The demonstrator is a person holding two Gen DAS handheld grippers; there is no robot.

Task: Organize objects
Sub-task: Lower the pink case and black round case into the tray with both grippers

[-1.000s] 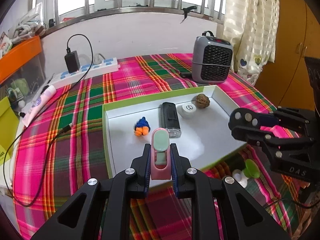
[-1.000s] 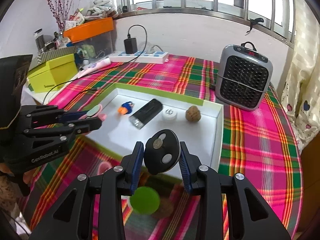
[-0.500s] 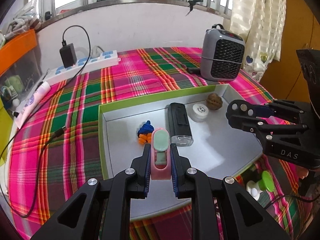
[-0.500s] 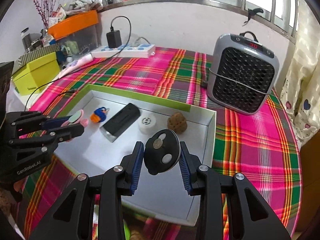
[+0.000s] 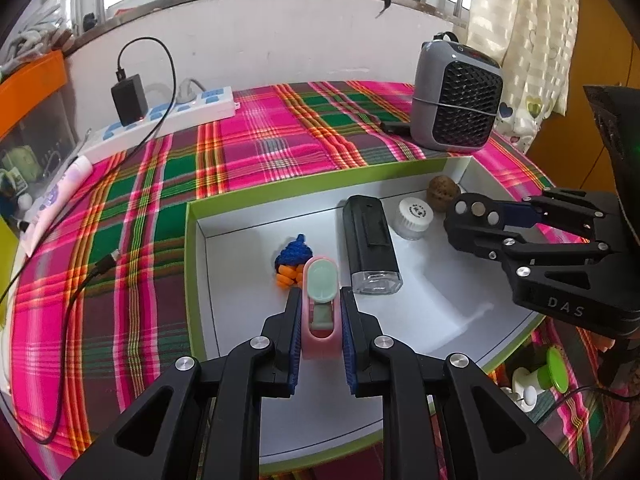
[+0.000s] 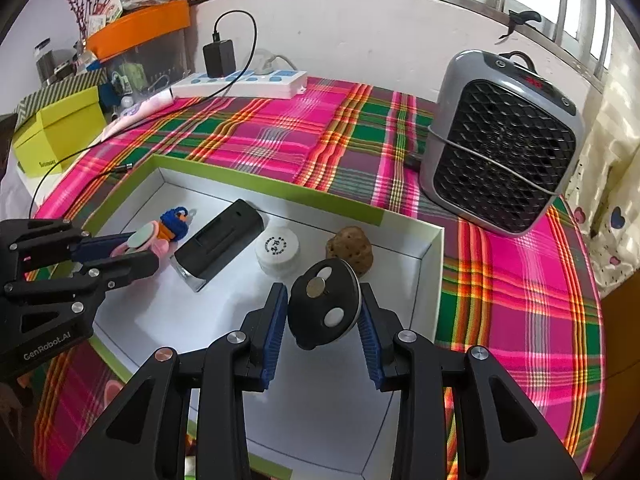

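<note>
My left gripper (image 5: 320, 312) is clamped on a pink clip with a mint-green top (image 5: 321, 304), held over the near-left part of the white tray (image 5: 248, 288). My right gripper (image 6: 322, 312) is part open, pads pressing a round black disc with silver studs (image 6: 323, 310), held over the tray's near-right part. In the tray, far side, left to right: blue-and-orange knitted charm (image 5: 294, 258), black flashlight (image 5: 370, 246), white cap (image 5: 414, 216), brown walnut (image 5: 442, 192). Grey heater (image 6: 504, 148) stands beyond the tray's right corner on the plaid-covered surface (image 5: 260, 148); power strip (image 5: 168, 120) at far left.
</note>
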